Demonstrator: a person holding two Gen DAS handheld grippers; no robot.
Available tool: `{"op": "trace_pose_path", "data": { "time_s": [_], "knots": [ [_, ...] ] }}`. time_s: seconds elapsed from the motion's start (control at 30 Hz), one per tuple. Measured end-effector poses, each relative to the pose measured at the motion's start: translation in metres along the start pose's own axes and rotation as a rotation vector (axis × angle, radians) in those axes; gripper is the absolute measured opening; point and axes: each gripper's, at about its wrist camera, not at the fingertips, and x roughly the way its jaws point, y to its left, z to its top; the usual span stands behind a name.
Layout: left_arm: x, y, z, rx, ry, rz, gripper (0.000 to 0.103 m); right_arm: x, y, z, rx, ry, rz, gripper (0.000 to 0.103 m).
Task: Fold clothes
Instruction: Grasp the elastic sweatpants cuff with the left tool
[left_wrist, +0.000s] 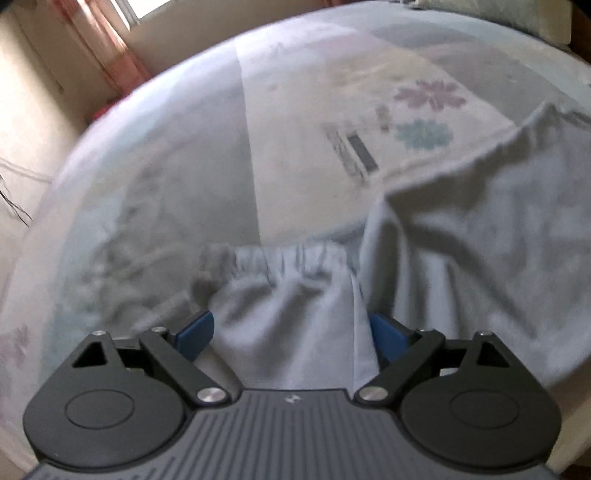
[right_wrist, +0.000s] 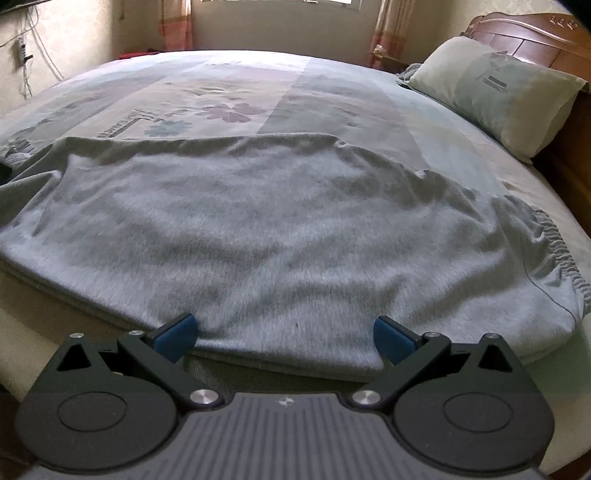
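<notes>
Grey garment (right_wrist: 258, 229) spread flat on bed (right_wrist: 332, 103) for folding; left claw (left_wrist: 291, 332) gaping, gathered waistband (left_wrist: 280, 258) just ahead, cloth slack between its jaws, likely lining up a grab; right claw (right_wrist: 284, 332) agape over near hem, holding nothing.

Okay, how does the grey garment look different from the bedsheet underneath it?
The grey garment is one plain heathered grey; the bedsheet is pale with colour blocks and printed flowers. The garment lies rumpled, with folds and a gathered elastic edge; the bedsheet is stretched fairly smooth. The garment covers only the near part of the bed, while the bedsheet runs across all of it. Both are soft fabric, lying flat.
</notes>
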Motion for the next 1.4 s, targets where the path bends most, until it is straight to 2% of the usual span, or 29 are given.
{"op": "trace_pose_path", "data": {
  "time_s": [0.13,0.33,0.43,0.53,0.63,0.77,0.9,1.07,1.17,1.37,1.4],
  "knots": [
    [0.003,0.003,-0.015,0.022,-0.018,0.096,0.092,-0.001,0.003,0.002,-0.004,0.015,-0.016,0.103],
    [-0.011,0.047,-0.048,-0.097,-0.049,0.130,0.092,0.000,0.001,0.001,0.001,0.007,-0.008,0.103],
    [-0.013,0.073,-0.071,-0.205,-0.060,0.106,0.092,0.000,0.001,0.000,0.000,0.002,-0.008,0.103],
    [-0.008,0.101,-0.098,-0.363,-0.048,0.039,0.092,0.000,0.000,0.000,0.000,0.003,-0.006,0.103],
    [0.003,0.112,-0.119,-0.453,-0.025,-0.011,0.092,0.000,0.001,0.000,0.001,0.002,-0.007,0.103],
    [-0.007,0.100,-0.122,-0.398,-0.046,-0.006,0.092,0.000,0.002,0.000,0.003,0.003,-0.011,0.103],
    [-0.023,0.090,-0.117,-0.356,-0.084,-0.051,0.092,-0.001,0.004,0.001,0.007,0.007,-0.017,0.103],
    [-0.027,0.085,-0.094,-0.354,-0.124,-0.110,0.092,-0.002,0.003,0.000,0.010,0.005,-0.017,0.103],
    [-0.018,0.077,-0.077,-0.343,-0.114,-0.102,0.091,-0.002,0.003,0.000,0.012,0.005,-0.017,0.103],
    [-0.002,0.041,-0.061,-0.170,-0.095,-0.007,0.090,-0.002,0.001,-0.001,0.011,-0.002,-0.004,0.103],
    [-0.003,0.042,-0.062,-0.168,-0.103,0.008,0.090,-0.002,0.001,-0.002,0.011,-0.004,-0.001,0.103]
  ]
}}
